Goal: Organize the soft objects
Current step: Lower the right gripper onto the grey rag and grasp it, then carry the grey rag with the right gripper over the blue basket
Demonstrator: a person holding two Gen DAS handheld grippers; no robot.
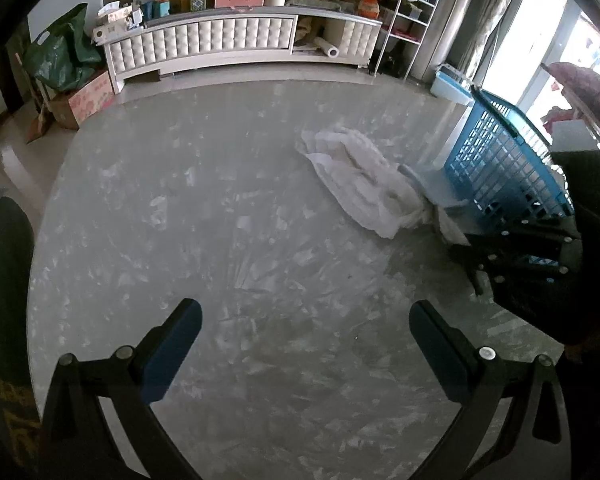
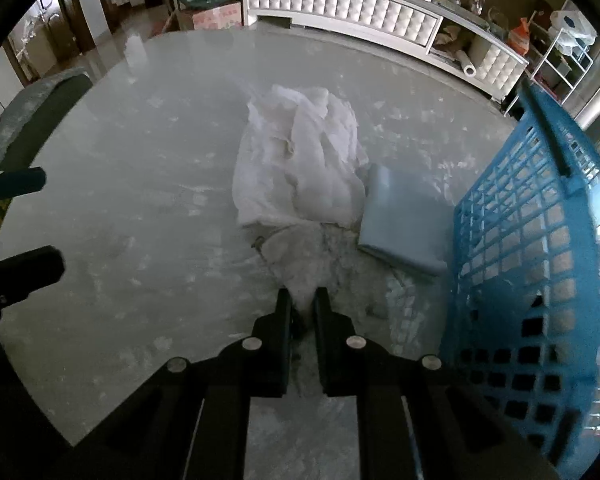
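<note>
Daylight from a window (image 1: 540, 52) falls on a glossy floor (image 1: 16, 160); a white tufted cabinet (image 1: 204, 40), cluttered on top, lines the wall.

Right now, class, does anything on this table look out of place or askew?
Yes. The crumpled white cloth lies in an untidy heap on the grey marbled table, one corner pinched in the right tongs. The blue plastic lattice basket stands tilted beside it.
</note>
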